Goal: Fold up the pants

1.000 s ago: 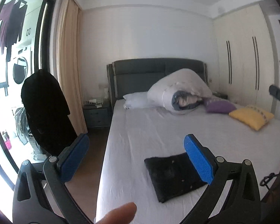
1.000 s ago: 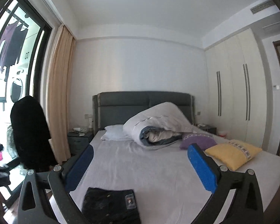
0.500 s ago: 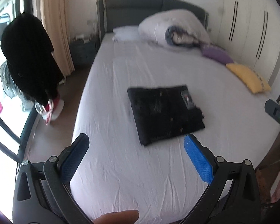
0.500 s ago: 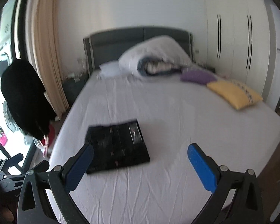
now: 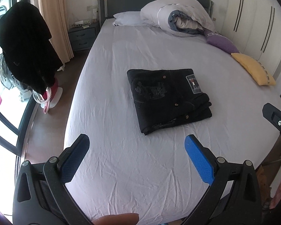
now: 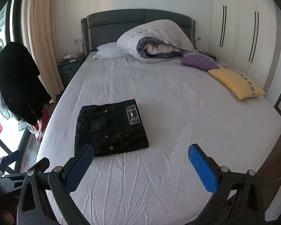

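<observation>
Black pants (image 5: 168, 97) lie folded into a compact rectangle on the white bed sheet (image 5: 121, 168), a label patch facing up. They also show in the right wrist view (image 6: 110, 127), left of centre. My left gripper (image 5: 136, 150) is open and empty, above the foot of the bed, short of the pants. My right gripper (image 6: 140, 155) is open and empty, over the sheet just right of the pants' near edge. Part of the right gripper shows at the right edge of the left wrist view (image 5: 277, 120).
A rolled duvet (image 6: 155, 41), a white pillow (image 6: 106, 50), a purple cushion (image 6: 198, 61) and a yellow cushion (image 6: 236, 84) lie at the head and right side. A dark garment on a stand (image 5: 24, 45) is left of the bed. A nightstand (image 5: 82, 35) and wardrobe (image 6: 239, 31) flank the headboard.
Both grippers tilted down from facing the headboard and wall to looking onto the bed. The folded pants now sit higher and larger in both views. Both stayed open.
</observation>
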The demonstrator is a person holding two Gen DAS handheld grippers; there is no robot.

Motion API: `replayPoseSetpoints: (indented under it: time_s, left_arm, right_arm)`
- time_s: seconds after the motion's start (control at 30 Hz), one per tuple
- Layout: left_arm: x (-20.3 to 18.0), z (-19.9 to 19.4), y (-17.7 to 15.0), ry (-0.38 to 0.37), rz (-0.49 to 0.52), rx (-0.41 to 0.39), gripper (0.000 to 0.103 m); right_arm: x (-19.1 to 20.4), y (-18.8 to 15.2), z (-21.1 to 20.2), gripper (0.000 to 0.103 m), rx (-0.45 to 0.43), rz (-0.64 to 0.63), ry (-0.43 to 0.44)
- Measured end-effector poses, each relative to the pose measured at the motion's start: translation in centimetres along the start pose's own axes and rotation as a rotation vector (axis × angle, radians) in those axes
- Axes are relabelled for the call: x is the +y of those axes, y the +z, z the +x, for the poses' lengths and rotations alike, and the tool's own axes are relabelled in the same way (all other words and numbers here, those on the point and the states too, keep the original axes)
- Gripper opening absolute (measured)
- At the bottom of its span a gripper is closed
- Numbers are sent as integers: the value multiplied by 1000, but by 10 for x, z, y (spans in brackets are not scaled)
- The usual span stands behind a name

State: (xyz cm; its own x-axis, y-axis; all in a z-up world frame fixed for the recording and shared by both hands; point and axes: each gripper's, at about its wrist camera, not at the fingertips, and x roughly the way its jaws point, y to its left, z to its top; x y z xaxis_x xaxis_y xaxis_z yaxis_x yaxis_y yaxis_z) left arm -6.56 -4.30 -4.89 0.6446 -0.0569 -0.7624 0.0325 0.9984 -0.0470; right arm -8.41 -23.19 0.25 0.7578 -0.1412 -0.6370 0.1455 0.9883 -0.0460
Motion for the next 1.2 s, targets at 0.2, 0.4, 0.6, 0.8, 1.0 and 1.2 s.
replayPoseSetpoints:
  time_s: [0.2,0.4,0.6,0.8,1.0,1.2]
  left_arm:
    - [1,4,-2,4,-7,13,103]
    - [2,0,-3,7,-8,16,103]
    - [2,1,-4,8,-8,16,103]
    - [3,2,-3,8,-8,14,103]
    - [3,1,-3,8,-7,14,103]
    - [3,1,-3,8,-7,15,103]
  right_arm:
    - [5,-2,10,103,25,-14,5]
    - [9,-5,16,103,44,-22,10]
    - [12,-7,18,103,55,-26,15]
    - [13,-7,19,103,62,-30,20]
    - [14,-7,19,103,64,-32,24]
    - [15,-8,19,103,65,-32,25]
